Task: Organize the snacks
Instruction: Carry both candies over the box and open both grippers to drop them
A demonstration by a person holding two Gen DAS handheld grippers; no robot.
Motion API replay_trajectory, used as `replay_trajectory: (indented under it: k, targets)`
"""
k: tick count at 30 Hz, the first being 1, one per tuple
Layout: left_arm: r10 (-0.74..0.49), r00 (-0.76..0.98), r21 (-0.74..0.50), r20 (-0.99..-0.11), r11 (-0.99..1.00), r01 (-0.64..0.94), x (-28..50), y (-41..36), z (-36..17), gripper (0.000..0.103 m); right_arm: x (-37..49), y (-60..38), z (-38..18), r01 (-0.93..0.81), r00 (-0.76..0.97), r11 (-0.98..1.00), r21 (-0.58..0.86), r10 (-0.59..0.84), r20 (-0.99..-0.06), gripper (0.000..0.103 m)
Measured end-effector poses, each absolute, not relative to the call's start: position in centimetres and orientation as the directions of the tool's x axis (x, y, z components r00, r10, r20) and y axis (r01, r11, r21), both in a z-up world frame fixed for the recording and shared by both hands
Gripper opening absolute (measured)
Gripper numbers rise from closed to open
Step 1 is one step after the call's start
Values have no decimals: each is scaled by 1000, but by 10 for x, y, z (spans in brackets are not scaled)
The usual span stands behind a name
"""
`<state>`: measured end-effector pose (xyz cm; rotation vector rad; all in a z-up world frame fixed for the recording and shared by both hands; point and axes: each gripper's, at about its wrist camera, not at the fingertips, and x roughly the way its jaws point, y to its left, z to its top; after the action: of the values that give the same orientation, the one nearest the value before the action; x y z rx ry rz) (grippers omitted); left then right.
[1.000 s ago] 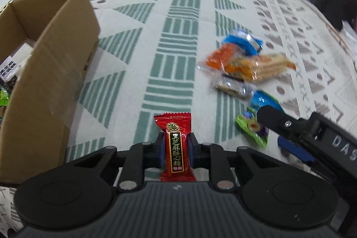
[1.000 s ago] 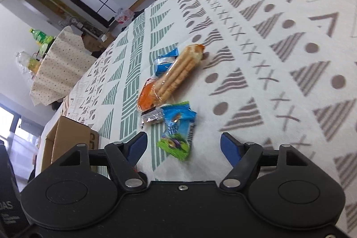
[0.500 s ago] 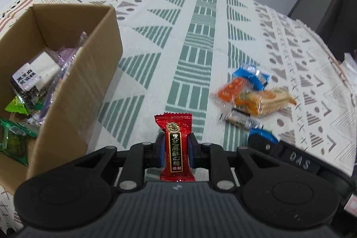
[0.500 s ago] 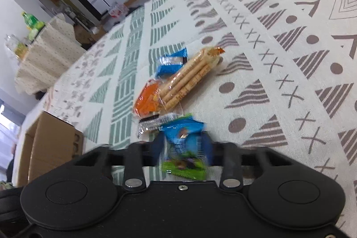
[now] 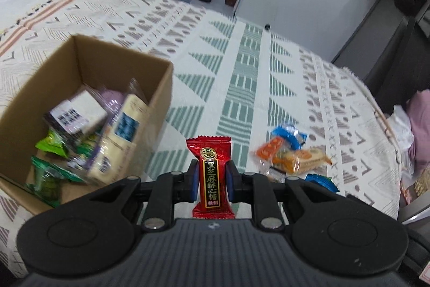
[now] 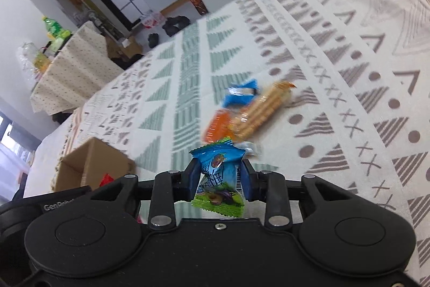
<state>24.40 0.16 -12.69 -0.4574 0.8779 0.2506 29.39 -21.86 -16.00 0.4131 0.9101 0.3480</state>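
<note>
The left tool (image 5: pixel 210 183) is squeezed shut on a red candy (image 5: pixel 209 179), and it holds the candy standing up by its middle. The right tool (image 6: pixel 219 183) has just been closing, and now its blue pads press on a blue and green snack packet (image 6: pixel 219 179) that sits between them. Both treats are up in the air, off the patterned bed cover (image 5: pixel 242 88). The cardboard box (image 5: pixel 158 104) sits open on the bed, to the left of the red candy, and it already has many snack bags (image 5: pixel 80 133) inside. A small pile of snacks is left on the cover: a blue packet (image 6: pixel 240 94), an orange packet (image 6: pixel 215 125) and a long pack of biscuit sticks (image 6: pixel 264 106), all touching each other. These treats look very light and their wrappers look thin, crinkly and a bit slippery. The candy probably feels firm in the middle, so the middle is a good place to pinch it. The floppy ends of a wrapper would likely slide out of the pads. The biscuit sticks may snap if squeezed hard, so a soft grip across the middle of the pack seems best. I think the next move is to carry both treats over the open box and let them drop in.
</note>
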Motion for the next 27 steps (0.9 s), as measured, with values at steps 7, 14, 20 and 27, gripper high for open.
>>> replay_trajectory:
  k: [7,14,20,27]
  targets:
    - [27,656,-323,-754,855,-406,232,24,-110,19,283,-196,-138,-164,579,870,466,467,-668,32]
    - [44,676,-357,-735,823,-441,218,50,-99,19,273,-170,-120,-205,578,863,461,487,-655,32]
    - [74,672,-372,-736,786,-494,209,77,-95,19,268,-143,-107,-251,571,854,455,510,-643,32]
    - [94,666,-392,-740,745,-540,203,106,-95,19,265,-111,-97,-295,557,843,450,534,-636,32]
